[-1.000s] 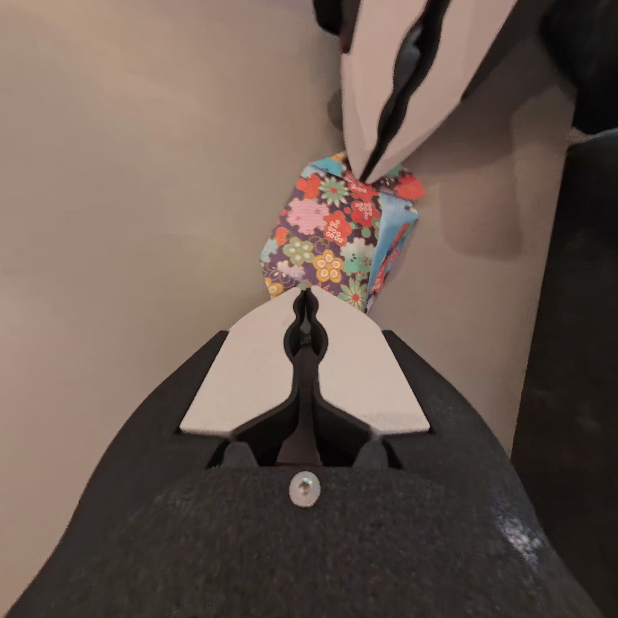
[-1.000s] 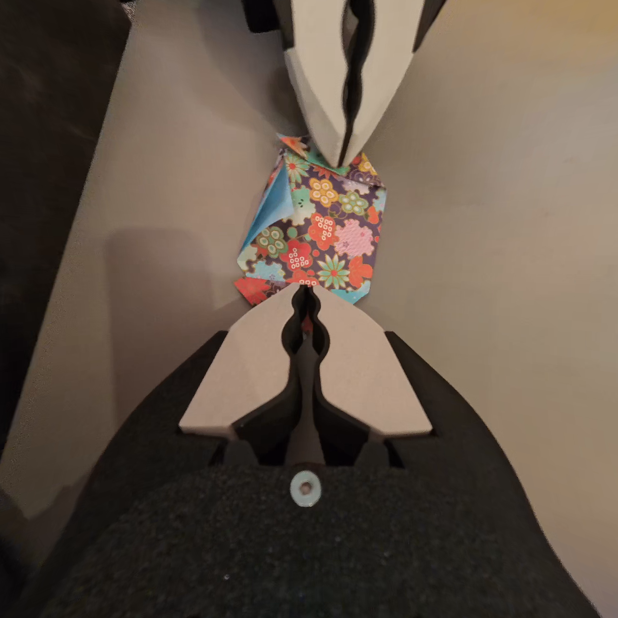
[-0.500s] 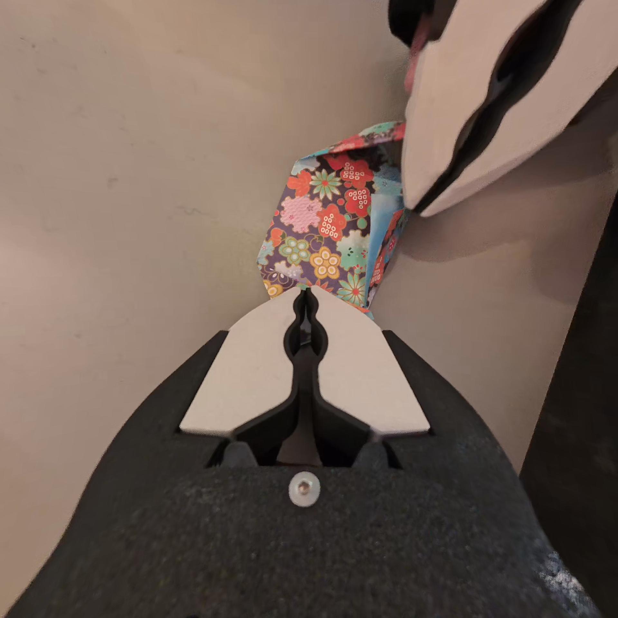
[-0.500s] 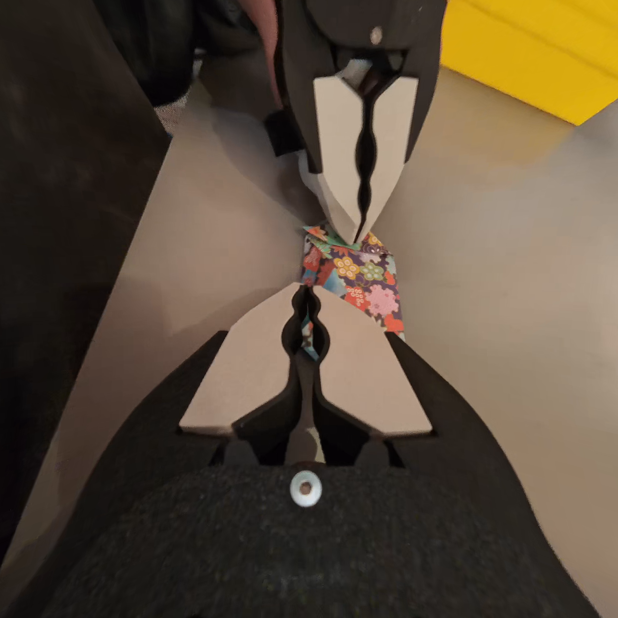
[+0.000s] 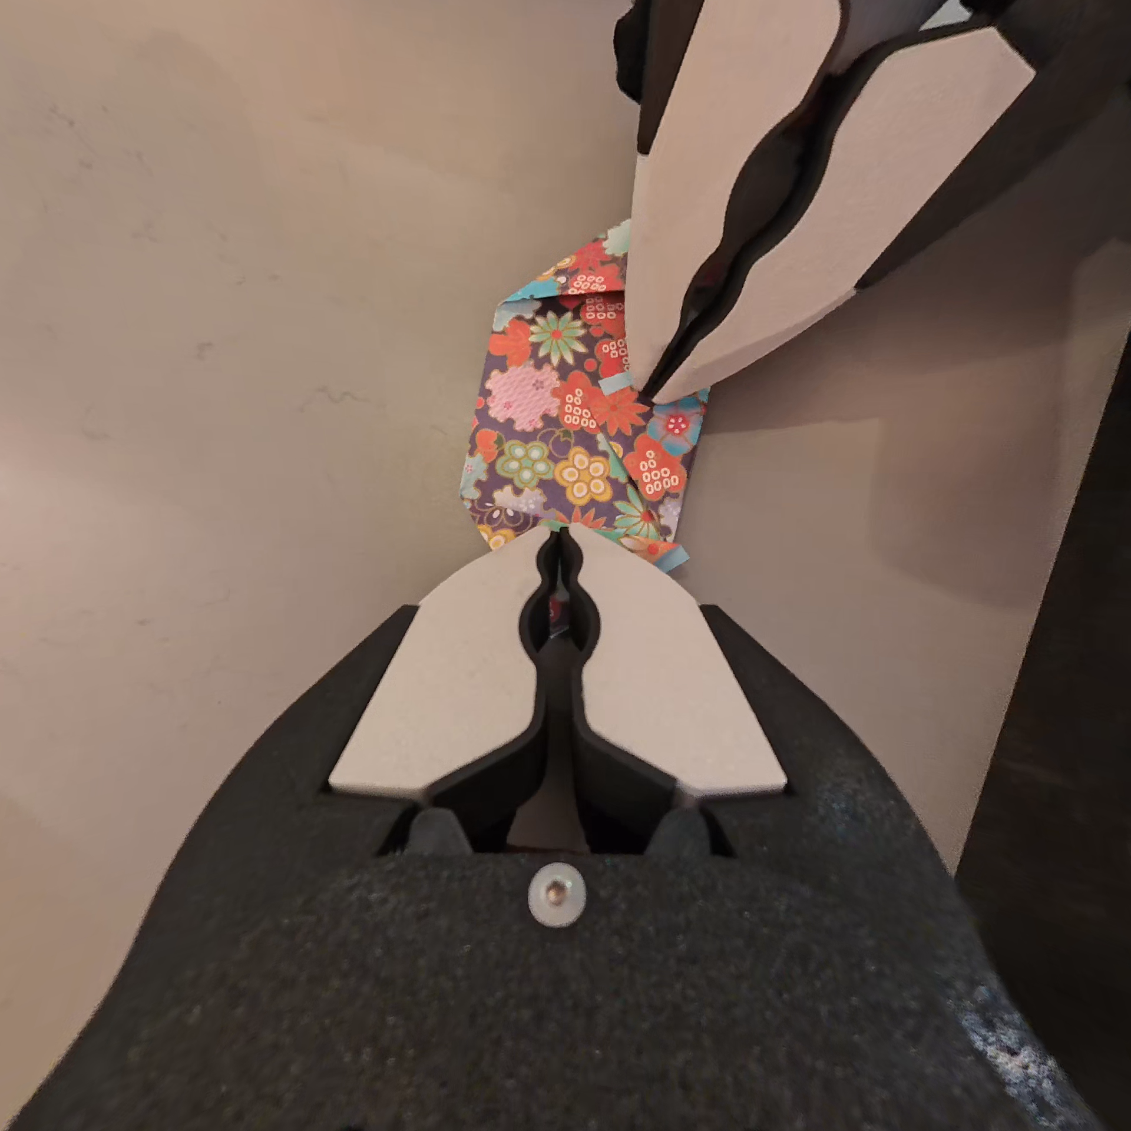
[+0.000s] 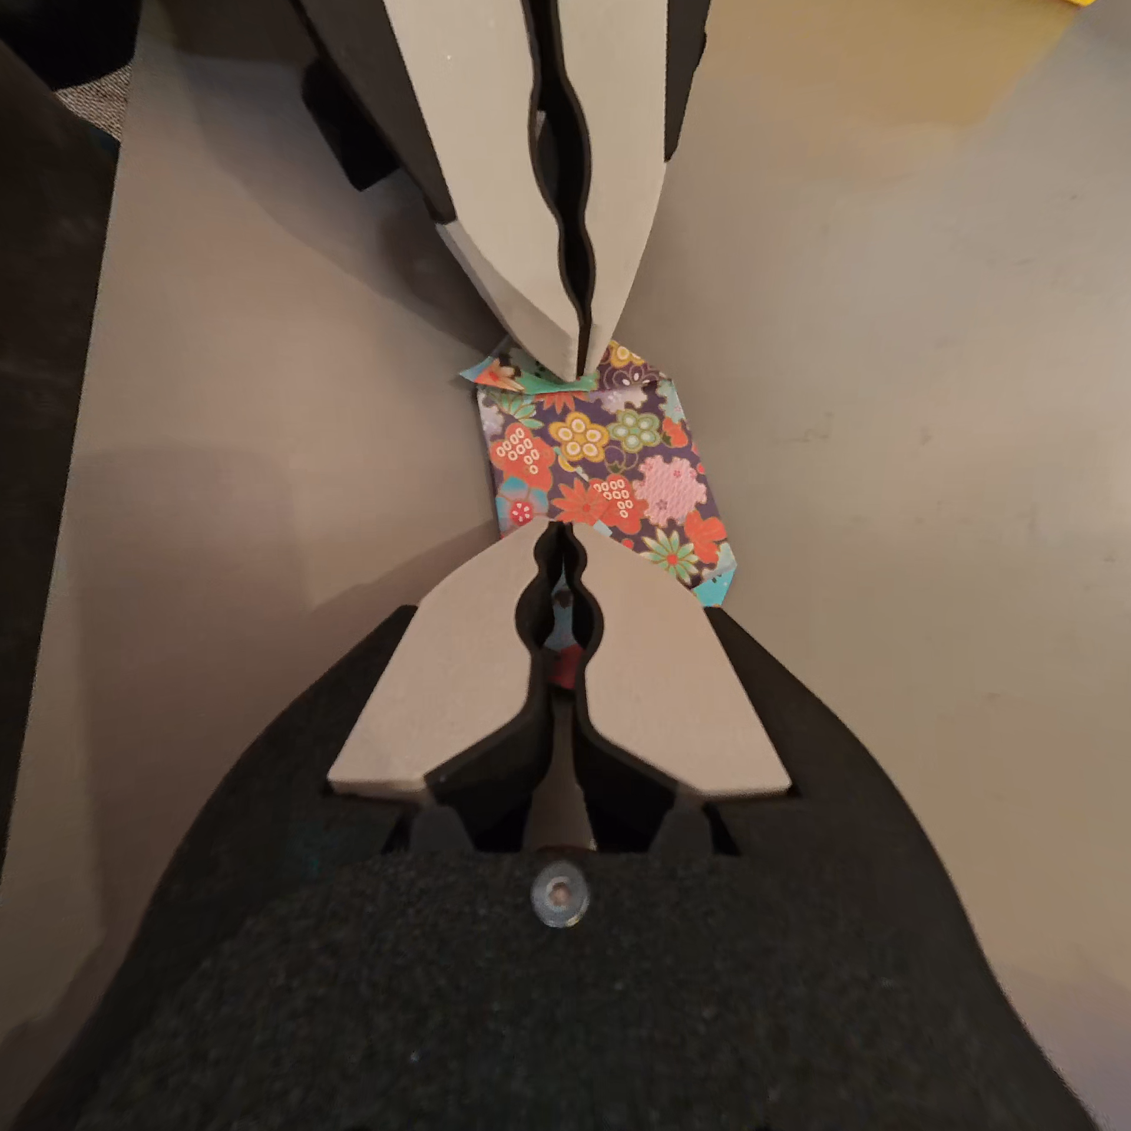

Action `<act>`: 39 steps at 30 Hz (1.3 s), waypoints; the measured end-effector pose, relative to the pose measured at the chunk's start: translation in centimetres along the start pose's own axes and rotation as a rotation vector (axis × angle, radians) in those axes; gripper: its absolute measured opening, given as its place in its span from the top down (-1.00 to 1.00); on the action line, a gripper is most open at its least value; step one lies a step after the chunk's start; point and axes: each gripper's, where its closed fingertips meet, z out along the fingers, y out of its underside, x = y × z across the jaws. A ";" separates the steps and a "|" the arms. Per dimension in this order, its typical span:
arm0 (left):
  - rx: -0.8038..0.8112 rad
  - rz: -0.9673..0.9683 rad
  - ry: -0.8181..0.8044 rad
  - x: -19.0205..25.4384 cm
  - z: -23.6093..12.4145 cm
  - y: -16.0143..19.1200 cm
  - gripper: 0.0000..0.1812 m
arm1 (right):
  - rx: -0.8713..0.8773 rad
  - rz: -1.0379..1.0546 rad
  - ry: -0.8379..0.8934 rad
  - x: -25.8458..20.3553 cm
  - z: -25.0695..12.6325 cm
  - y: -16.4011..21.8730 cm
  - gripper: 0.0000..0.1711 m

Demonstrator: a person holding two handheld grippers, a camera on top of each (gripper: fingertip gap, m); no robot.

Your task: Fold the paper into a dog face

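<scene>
From the left wrist view, my left gripper [image 5: 560,533] is pinched closed on the near edge of the floral folded paper [image 5: 554,428] lying on the beige table [image 5: 245,367]. From the right wrist view, my right gripper [image 6: 562,533] is likewise clamped on the paper's [image 6: 612,471] opposite edge.

You are working over a plain beige table [image 5: 245,367] in soft, dim light. A dark surface [image 6: 37,367] borders its left side, and something yellow [image 6: 1101,3] shows at the far right.

Bare tabletop [image 5: 245,367] left; dark edge [image 5: 1052,673] right
</scene>
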 end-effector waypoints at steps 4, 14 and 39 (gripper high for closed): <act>-0.005 0.014 -0.019 0.0 0.0 0.0 1.00 | 0.000 -0.013 0.012 0.0 0.0 0.0 1.00; -0.014 0.010 -0.017 0.7 -0.1 0.1 0.99 | 0.000 -0.009 0.016 0.0 0.0 0.0 1.00; 0.165 -0.171 -0.111 1.3 -4.5 -1.2 0.71 | 0.047 0.319 0.167 0.8 -8.5 1.5 0.72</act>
